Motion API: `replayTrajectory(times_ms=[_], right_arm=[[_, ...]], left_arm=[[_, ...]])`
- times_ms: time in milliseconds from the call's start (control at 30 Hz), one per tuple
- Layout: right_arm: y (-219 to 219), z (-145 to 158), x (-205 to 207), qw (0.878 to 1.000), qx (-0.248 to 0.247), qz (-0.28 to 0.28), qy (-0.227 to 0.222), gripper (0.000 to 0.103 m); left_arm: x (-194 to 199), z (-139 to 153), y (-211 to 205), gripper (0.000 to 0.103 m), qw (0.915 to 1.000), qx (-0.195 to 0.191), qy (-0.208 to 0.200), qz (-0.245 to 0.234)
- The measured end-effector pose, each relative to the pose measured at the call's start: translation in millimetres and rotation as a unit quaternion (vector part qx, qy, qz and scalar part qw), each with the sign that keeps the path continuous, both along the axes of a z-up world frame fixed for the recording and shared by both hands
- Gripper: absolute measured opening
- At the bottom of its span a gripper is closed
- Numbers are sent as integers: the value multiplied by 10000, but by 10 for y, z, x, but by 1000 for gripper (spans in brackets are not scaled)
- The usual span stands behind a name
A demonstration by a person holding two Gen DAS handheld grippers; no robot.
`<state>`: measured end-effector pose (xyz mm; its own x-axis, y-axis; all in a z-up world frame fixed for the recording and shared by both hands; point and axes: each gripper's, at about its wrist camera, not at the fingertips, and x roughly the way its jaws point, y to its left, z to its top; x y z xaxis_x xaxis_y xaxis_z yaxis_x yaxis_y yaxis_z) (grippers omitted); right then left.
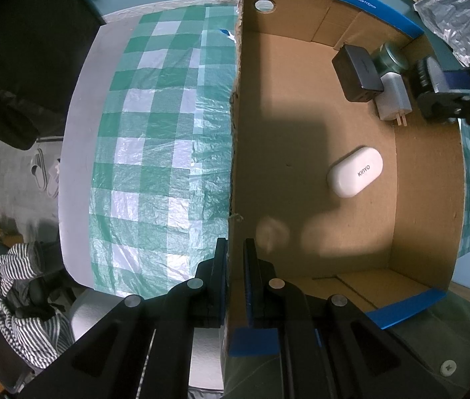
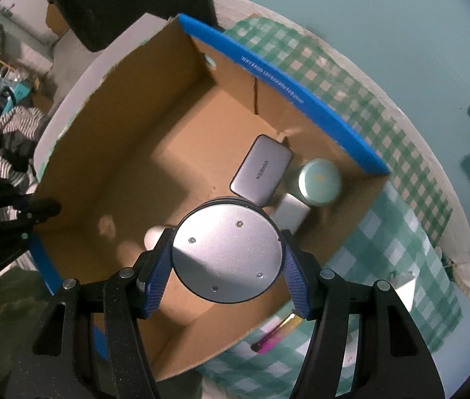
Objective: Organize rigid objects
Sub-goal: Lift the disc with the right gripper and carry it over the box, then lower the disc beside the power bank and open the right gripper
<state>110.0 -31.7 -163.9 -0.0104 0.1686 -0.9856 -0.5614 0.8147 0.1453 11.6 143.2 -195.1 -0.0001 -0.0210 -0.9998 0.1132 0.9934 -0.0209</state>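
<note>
Blue ribbed fingers (image 2: 158,276) of the right gripper (image 2: 227,274) clamp a smooth metal disc (image 2: 227,252) above the cardboard box (image 2: 128,153). Left gripper (image 1: 235,276) pinches the box's wall shut. Inside: glossy white case (image 1: 354,171) centre; dark charger (image 1: 357,73) and round tin (image 1: 391,58) at two o'clock.

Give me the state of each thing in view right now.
Left tongs: shut on the box wall.
Right tongs: shut on the silver disc, above the box.
White case: closed, flat on box floor.
Grey charger: in box corner.
Green tin: lid on, in corner.
White plug: lying, prongs out.
</note>
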Motion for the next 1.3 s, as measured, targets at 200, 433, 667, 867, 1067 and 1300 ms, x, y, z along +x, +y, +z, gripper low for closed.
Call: replayTrajectory(times_ms=[200,433,667,867,1067,1300], right_arm=[[45,-175,-13,9999,-90,-12,120,62],[60,-286,-18,9996,-196,-30,199,62],[26,-304,-27,9996,-140,-129,191,62],[-13,-164,-13,9997,-16,-203,127,63],[-74,17,-41,9996,43,-288,14,63],[-185,197,-101,9983,153,-552,-88,63]], left_arm=[[-1,1,5,8,10000,-1,0,-1],[5,18,8,8,10000,-12,-12,-25],[2,32,4,8,10000,-11,-23,-32],[0,33,1,8,10000,-15,-24,-54],[2,22,-22,8,10000,4,-17,-88],[3,33,-17,8,10000,-28,-22,-61]])
